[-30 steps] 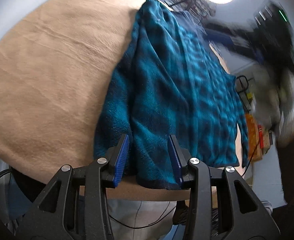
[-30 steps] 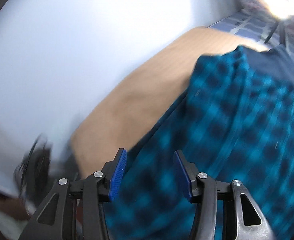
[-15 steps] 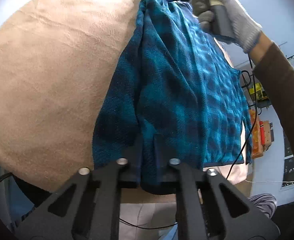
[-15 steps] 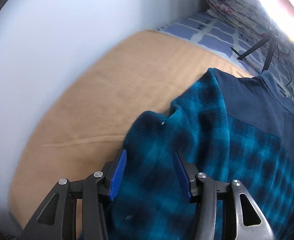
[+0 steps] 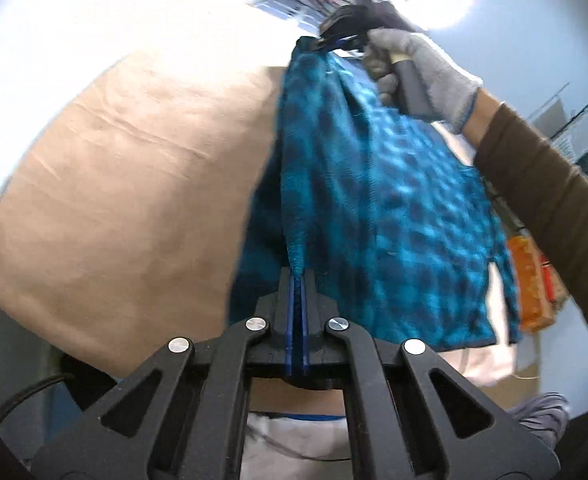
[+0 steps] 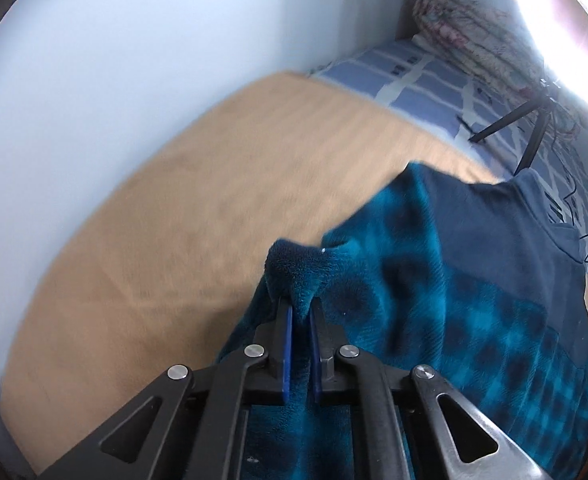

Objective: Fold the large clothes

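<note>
A teal and dark blue checked fleece garment (image 5: 378,216) lies on a tan cloth-covered table (image 5: 126,184). My left gripper (image 5: 297,276) is shut on its near folded edge and lifts that edge slightly. At the far end my right gripper (image 5: 336,42), held by a grey-gloved hand (image 5: 426,76), is shut on the other end of the same edge. In the right wrist view the right gripper (image 6: 300,310) pinches a raised bunch of the fleece garment (image 6: 454,320), whose plain navy panel lies to the right. The tan table (image 6: 174,216) spreads to the left.
A pale wall runs behind the table. Beyond its far end are a blue and white checked bed cover (image 6: 426,76), a rolled patterned blanket (image 6: 466,28) and black tripod legs (image 6: 506,120). An orange object (image 5: 532,284) stands off the table at the right. A bright lamp glares above.
The left gripper closed on the near edge and raised it a little. The right gripper swept in over the far end, came down and closed on the fleece.
</note>
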A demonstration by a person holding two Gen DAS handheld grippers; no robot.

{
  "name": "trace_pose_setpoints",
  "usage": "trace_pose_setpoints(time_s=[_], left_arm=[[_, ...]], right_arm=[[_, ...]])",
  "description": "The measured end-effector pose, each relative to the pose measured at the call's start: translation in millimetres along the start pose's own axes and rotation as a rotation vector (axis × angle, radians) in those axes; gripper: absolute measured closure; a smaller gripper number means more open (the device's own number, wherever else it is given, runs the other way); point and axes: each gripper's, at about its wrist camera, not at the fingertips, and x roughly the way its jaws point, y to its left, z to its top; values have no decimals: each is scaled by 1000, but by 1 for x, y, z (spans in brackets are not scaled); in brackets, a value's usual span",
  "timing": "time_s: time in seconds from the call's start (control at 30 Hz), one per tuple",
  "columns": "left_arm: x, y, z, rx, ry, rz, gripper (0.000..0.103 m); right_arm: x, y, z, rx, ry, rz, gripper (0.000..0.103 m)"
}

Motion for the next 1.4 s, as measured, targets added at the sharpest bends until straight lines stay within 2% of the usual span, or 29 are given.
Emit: trace_pose_setpoints(time_s=[0.13,0.17,0.2,0.23,0.3,0.33,0.37,0.43,0.53,0.6,0.63,0.67,0.73,0.8,0.87,0.93,0.97,1.07,1.13,1.2,1.3,1.4], left_arm=[[24,14,-7,-50,80,17,103],[27,15,-9,-56,88,16,103],[25,16,-9,-68,80,12,103],[23,16,-9,-72,74,13,97],[15,20,-5,-85,34,2,67],[13,25,-6,-98,12,-2,46],[13,29,-6,-112,5,-5,44],[21,37,-6,-152,42,-20,44],[40,51,-12,-235,112,-76,44],[46,52,-13,-256,128,-98,49],[47,50,-12,-244,129,-93,64],[48,48,-12,-233,139,-103,89],[50,40,-13,-214,142,-102,94],[44,26,-11,-155,112,-79,97],[36,19,-9,-133,88,-87,98],[31,15,-9,-121,73,-89,98],[29,12,-9,-109,66,-85,98],[26,7,-10,-76,56,-68,98],[25,4,-11,-63,52,-63,98],[23,-3,-10,-46,41,-57,98],[20,-13,-11,-12,23,-47,98],[19,-21,-13,23,6,-27,98]], right_arm=[[20,2,4,19,7,64,95],[25,4,2,12,12,84,92],[29,4,0,17,22,101,80],[27,-2,-2,43,9,132,73],[11,-25,-10,125,-68,235,73],[2,-41,-17,182,-104,265,73],[-5,-57,-24,237,-136,284,73],[-12,-85,-39,318,-160,309,83],[-8,-96,-51,290,-139,276,91],[0,-96,-57,265,-114,269,93],[7,-94,-60,256,-99,261,93],[14,-91,-61,249,-88,249,93],[28,-84,-64,218,-66,198,94],[47,-73,-67,149,-24,96,96],[44,-67,-63,111,-32,45,93],[34,-68,-63,129,-24,-6,79],[24,-69,-63,146,-38,-8,76],[-8,-58,-67,153,-51,79,66],[-19,-38,-71,139,-3,163,32],[-20,-15,-74,120,43,223,32],[-13,22,-78,93,102,263,32],[4,53,-85,49,159,211,32]])
